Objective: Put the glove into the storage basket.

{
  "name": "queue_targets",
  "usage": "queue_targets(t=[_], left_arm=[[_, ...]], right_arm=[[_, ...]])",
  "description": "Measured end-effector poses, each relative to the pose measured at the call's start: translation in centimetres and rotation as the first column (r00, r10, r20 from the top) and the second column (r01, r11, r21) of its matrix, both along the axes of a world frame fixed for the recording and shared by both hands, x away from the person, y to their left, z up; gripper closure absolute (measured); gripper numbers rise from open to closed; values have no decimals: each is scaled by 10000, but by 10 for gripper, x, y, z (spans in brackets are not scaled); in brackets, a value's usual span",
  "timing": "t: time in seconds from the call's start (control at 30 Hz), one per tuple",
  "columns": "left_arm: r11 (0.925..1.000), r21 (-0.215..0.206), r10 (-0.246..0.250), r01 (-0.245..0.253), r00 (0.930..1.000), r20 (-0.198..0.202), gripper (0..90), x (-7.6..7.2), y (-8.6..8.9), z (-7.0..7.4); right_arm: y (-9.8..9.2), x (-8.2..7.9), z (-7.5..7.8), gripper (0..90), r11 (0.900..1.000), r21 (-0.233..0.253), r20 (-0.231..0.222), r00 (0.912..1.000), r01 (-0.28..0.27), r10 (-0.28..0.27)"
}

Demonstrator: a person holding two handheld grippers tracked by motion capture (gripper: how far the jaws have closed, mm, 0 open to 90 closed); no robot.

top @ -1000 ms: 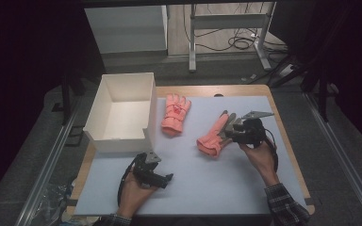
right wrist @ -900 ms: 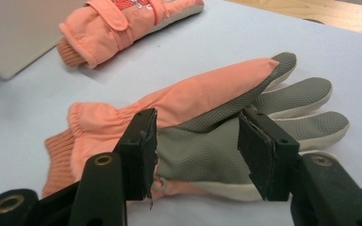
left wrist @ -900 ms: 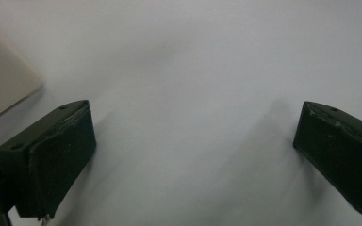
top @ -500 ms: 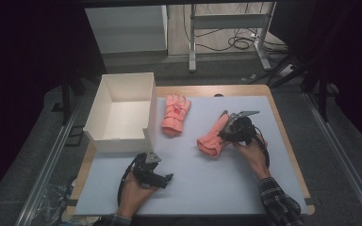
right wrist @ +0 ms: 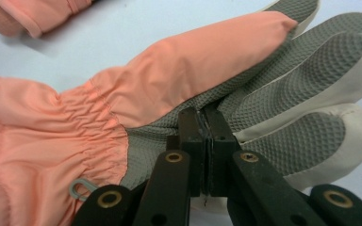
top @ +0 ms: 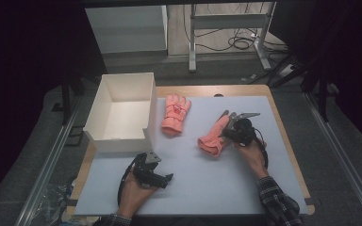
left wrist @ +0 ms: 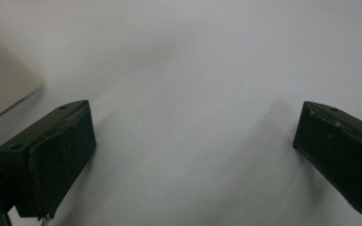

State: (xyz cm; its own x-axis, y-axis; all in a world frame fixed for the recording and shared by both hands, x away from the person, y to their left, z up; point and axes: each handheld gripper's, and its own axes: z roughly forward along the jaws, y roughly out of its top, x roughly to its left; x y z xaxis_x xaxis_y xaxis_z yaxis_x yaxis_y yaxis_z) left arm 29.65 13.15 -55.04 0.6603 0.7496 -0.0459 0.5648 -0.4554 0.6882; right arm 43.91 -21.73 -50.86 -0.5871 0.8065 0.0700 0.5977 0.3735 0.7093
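Observation:
A salmon glove with a grey palm lies palm up on the pale mat, right of centre. My right gripper comes in from its right side. In the right gripper view the jaws are pressed together on the edge of the glove's grey palm, near the cuff. A second salmon glove lies flat beside the box, and its cuff shows at the top left. My left gripper rests low near the front edge, with its jaws wide apart over bare mat.
A white open box stands at the left of the table, and its corner shows beside my left gripper. The pale mat covers most of the wooden tabletop. Desk legs and cables lie on the floor beyond the far edge.
My right gripper has slid a little to the left onto the grey-palmed glove. The left gripper and both gloves have stayed where they were.

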Motion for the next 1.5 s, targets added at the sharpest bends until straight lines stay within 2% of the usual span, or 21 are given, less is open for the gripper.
queue_targets(t=[0.07,0.27,0.37,0.53,0.73,0.87,0.97,1.2,1.3,1.5], left_arm=[[10000,33,-27,27,10000,-6,0,0,0,0],[10000,35,-29,29,10000,-3,0,0,0,0],[10000,36,-28,28,10000,-4,0,0,0,0],[10000,42,-29,29,10000,-8,0,0,0,0],[10000,41,-26,26,10000,-8,0,0,0,0],[10000,39,-23,23,10000,-7,0,0,0,0],[10000,39,-22,22,10000,-7,0,0,0,0],[10000,59,-53,53,10000,16,0,0,0,0],[10000,59,-53,53,10000,18,0,0,0,0],[10000,59,-55,55,10000,19,0,0,0,0]], right_arm=[[-3,-1,2,880,9996,286,-99,9999,45,-42],[-7,-5,8,882,9977,672,-69,10000,-54,59],[-10,-8,13,882,9954,899,-82,9994,-332,340],[-12,-17,23,883,9935,950,16,9981,-620,622],[-15,-30,32,883,9850,1343,88,9941,-1087,1085],[-11,-41,37,883,9770,1337,180,9861,-1659,1649],[-7,-49,38,883,9688,1358,87,9781,-2074,2081],[7,-65,31,883,9374,1527,-73,9482,-3129,3177],[12,-68,27,883,9347,1468,-113,9443,-3237,3288],[17,-66,12,883,9356,1322,-372,9416,-3273,3347]])
